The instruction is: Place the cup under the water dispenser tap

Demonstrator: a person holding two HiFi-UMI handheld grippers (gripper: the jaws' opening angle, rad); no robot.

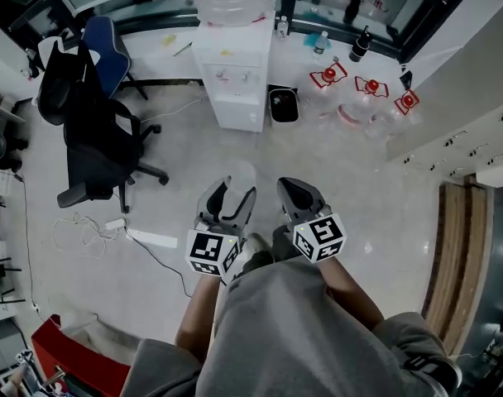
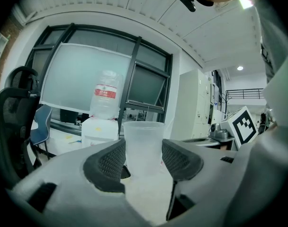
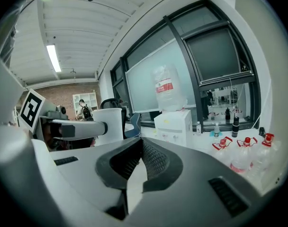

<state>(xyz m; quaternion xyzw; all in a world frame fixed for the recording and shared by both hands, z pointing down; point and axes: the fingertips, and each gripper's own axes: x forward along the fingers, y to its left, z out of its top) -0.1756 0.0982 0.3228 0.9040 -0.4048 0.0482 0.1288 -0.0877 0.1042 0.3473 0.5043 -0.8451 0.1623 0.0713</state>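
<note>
A clear plastic cup [image 2: 144,141] stands upright between the ribbed pads of my left gripper [image 2: 143,161], which is shut on it. In the head view the left gripper [image 1: 228,198] and its cup [image 1: 237,195] are held in front of the person's body, above the pale floor. The white water dispenser [image 1: 232,73], with a big bottle on top, stands well ahead against the window wall; its taps are far from the cup. My right gripper [image 1: 304,195] hangs beside the left one. In the right gripper view its pads [image 3: 156,161] meet at the tips with nothing between them.
A black office chair [image 1: 94,139] and a blue chair [image 1: 107,52] stand to the left of the dispenser. A black bin [image 1: 283,104] sits right beside it. Several red-capped bottles [image 1: 371,85] lie on the floor at the right. A power strip [image 1: 144,236] with cables lies near left.
</note>
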